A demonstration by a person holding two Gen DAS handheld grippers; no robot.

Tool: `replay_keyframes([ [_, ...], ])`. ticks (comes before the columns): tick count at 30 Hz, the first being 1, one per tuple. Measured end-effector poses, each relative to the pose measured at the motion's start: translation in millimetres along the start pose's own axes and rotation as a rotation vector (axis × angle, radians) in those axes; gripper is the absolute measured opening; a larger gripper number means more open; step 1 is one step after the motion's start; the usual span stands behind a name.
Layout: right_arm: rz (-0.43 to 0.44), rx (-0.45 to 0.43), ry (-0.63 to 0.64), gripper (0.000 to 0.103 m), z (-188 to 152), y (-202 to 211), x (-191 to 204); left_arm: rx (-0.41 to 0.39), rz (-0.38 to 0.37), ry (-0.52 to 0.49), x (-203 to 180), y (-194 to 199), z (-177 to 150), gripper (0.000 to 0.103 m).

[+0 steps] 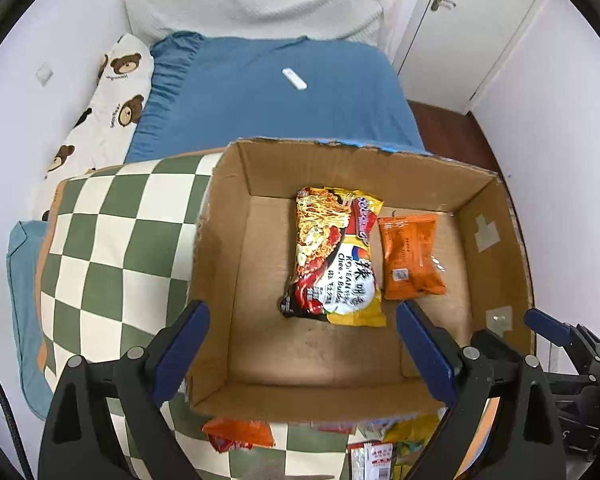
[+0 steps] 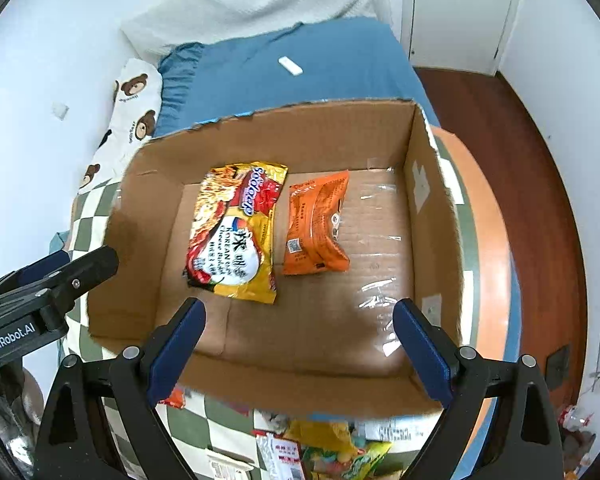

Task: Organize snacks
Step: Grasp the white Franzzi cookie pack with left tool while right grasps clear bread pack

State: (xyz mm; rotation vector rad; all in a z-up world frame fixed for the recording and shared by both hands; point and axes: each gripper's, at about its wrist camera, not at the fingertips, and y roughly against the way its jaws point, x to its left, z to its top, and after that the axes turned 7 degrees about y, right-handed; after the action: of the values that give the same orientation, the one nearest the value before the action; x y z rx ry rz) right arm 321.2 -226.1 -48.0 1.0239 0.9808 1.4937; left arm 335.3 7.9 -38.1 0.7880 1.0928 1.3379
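Although two packets already lie flat on the floor of the cardboard box (image 2: 432, 184), the yellow noodle packet (image 2: 236, 236) towards its left wall and the orange packet (image 2: 316, 224) just beside it, more loose snacks (image 2: 332, 448) remain heaped on the checkered cushion (image 1: 112, 248) outside the near wall. A snag on that raised near wall is judged likely if a packet is carried in low, and the box could be shifted on the soft cushion. Both the left gripper (image 1: 302, 356) and right gripper (image 2: 300, 356) are held above the box, pointed steeply down, fingers spread wide, nothing between them.
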Motion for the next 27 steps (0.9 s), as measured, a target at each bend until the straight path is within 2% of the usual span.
replay_keyframes([
  [9,0.014,-0.085,0.001,0.097,-42.7,49.1,13.1,-0.073,-0.018,-0.001,6.1,46.8,-42.3,0.095],
  [14,0.040,-0.076,-0.028,0.097,-85.5,55.9,11.2,-0.059,0.009,-0.017,15.5,48.0,-86.8,0.095],
  [17,0.048,-0.051,-0.043,0.097,-118.9,50.6,8.3,0.006,0.022,-0.027,25.6,33.2,-124.4,0.095],
  [20,0.042,-0.032,-0.074,0.093,-157.7,41.3,2.8,0.145,0.007,-0.013,35.8,1.2,-172.4,0.095],
  [21,0.034,-0.021,-0.093,0.092,-168.8,37.5,-0.4,0.217,0.008,-0.016,37.2,-15.3,-193.1,0.095],
  [24,0.077,0.032,-0.235,0.091,-208.0,22.8,-21.1,0.374,-0.005,-0.021,36.9,-53.6,-243.9,0.095],
  [27,0.110,0.063,-0.446,0.091,-254.1,10.4,-51.2,0.463,-0.001,-0.014,33.0,-83.7,-273.7,0.095],
])
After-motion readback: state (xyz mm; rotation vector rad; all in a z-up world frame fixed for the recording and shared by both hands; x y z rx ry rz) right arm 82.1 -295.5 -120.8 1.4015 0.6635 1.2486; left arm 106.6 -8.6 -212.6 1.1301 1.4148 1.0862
